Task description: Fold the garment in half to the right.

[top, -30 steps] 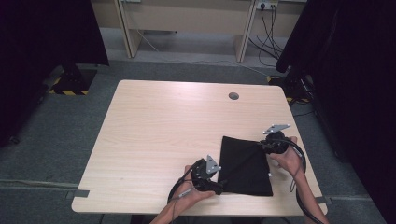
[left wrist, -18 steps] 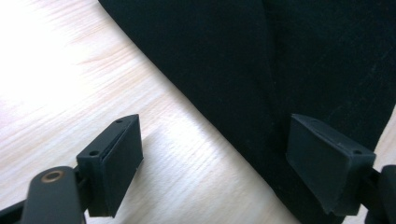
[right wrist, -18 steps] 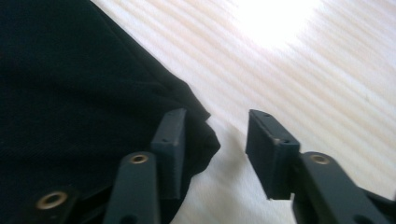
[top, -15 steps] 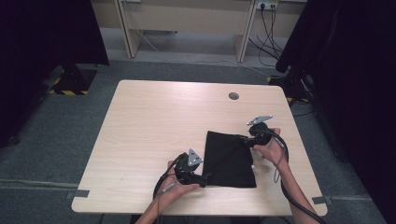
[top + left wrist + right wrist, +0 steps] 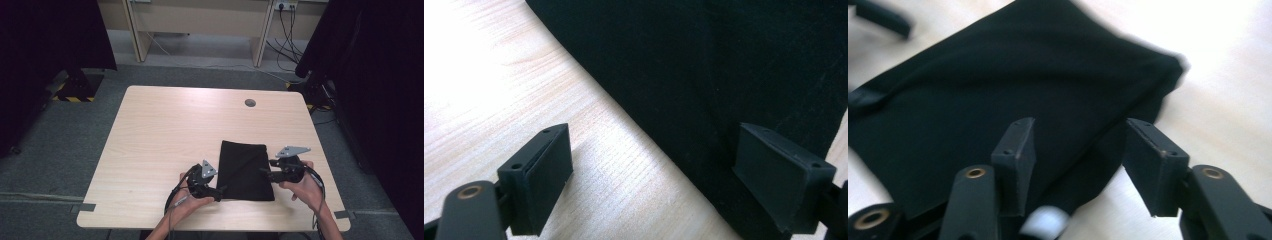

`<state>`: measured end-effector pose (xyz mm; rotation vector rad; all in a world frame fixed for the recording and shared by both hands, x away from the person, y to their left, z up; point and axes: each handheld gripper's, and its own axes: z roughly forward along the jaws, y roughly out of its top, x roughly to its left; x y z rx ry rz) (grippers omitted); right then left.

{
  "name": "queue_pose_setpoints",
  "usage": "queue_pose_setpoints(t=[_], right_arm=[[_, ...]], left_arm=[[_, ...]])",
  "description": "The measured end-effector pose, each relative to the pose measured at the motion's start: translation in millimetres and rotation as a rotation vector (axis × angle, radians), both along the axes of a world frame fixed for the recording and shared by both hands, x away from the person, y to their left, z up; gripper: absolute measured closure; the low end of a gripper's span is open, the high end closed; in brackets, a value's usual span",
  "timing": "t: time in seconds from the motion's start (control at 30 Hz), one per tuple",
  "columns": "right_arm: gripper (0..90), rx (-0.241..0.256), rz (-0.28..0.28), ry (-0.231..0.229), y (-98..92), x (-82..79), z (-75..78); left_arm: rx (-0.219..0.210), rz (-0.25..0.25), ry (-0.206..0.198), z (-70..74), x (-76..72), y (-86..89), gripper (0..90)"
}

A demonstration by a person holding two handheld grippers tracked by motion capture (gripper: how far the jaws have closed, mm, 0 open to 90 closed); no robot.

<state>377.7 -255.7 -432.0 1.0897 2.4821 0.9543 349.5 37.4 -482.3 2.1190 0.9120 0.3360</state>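
A folded black cloth [image 5: 246, 171] lies flat on the worktop [image 5: 165, 130] near its front right. The left gripper [image 5: 671, 182] and right gripper [image 5: 1078, 165] flank it, both spread wide astride its edges, probably to take hold for another fold. It looks smooth, rectangular and matte.

My grippers [image 5: 220, 191] [image 5: 264, 172] are black, with brass-coloured pivot rivets, blocky jaw pads, grey three-cornered top plates and trailing black cables.
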Motion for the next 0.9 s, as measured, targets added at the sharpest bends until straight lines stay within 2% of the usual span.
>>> queue_pose_setpoints(t=[0.07,0.1,0.13,0.17,0.2,0.27,0.3,0.4,0.5,0.6,0.63,0.77,0.87,0.9], right_arm=[[56.6,-0.015,0.029,0.01,1.6,-7.6,-5.6],[64.3,-0.036,0.036,0.021,2.4,-11.2,-10.4],[64.3,-0.036,0.036,0.021,2.4,-11.2,-10.4],[68.5,-0.049,0.042,0.031,2.5,-12.5,-13.0],[76.0,-0.061,0.048,0.027,2.1,-13.7,-15.7],[82.9,-0.076,0.059,0.01,0.9,-15.6,-15.8],[85.8,-0.085,0.067,-0.008,-0.9,-19.2,-12.2],[86.4,-0.098,0.074,-0.03,-2.8,-24.4,-9.1],[86.5,-0.095,0.048,-0.063,-8.7,-33.2,-9.7],[86.3,-0.098,0.026,-0.06,-12.9,-36.6,-24.0],[86.3,-0.084,0.02,-0.061,-14.0,-36.7,-25.0],[81.7,-0.115,0.019,-0.068,-10.9,-36.2,-23.3],[63.7,-0.112,-0.023,-0.066,-12.7,-32.3,-20.5],[53.4,-0.094,-0.028,-0.07,-13.9,-31.2,-19.2]], left_arm=[[-0.001,0.003,0.0,0.0,-0.4,0.2,14.6],[-0.001,0.002,0.0,-0.1,-0.8,0.3,14.4],[-0.002,0.002,0.001,-0.1,-1.0,0.4,14.4],[-0.003,0.001,0.002,-0.1,-1.1,0.5,14.2],[-0.004,0.002,0.002,-0.1,-1.2,0.6,14.1],[-0.004,0.005,0.002,-0.2,-1.9,0.9,13.9],[-0.003,0.003,0.002,-0.1,-2.1,1.1,13.4],[0.002,0.005,0.001,-0.2,-3.2,0.8,13.3],[0.021,0.003,-0.01,-0.4,-4.8,-0.7,13.1],[0.016,0.006,-0.007,-0.4,-5.3,-0.1,12.9],[0.013,0.007,-0.006,-0.4,-5.7,0.5,12.9],[0.003,0.009,0.001,-0.2,-6.8,4.6,12.7],[-0.02,-0.013,0.003,0.0,-7.7,11.2,12.1],[-0.027,-0.008,-0.001,0.8,-9.2,16.4,10.9]])
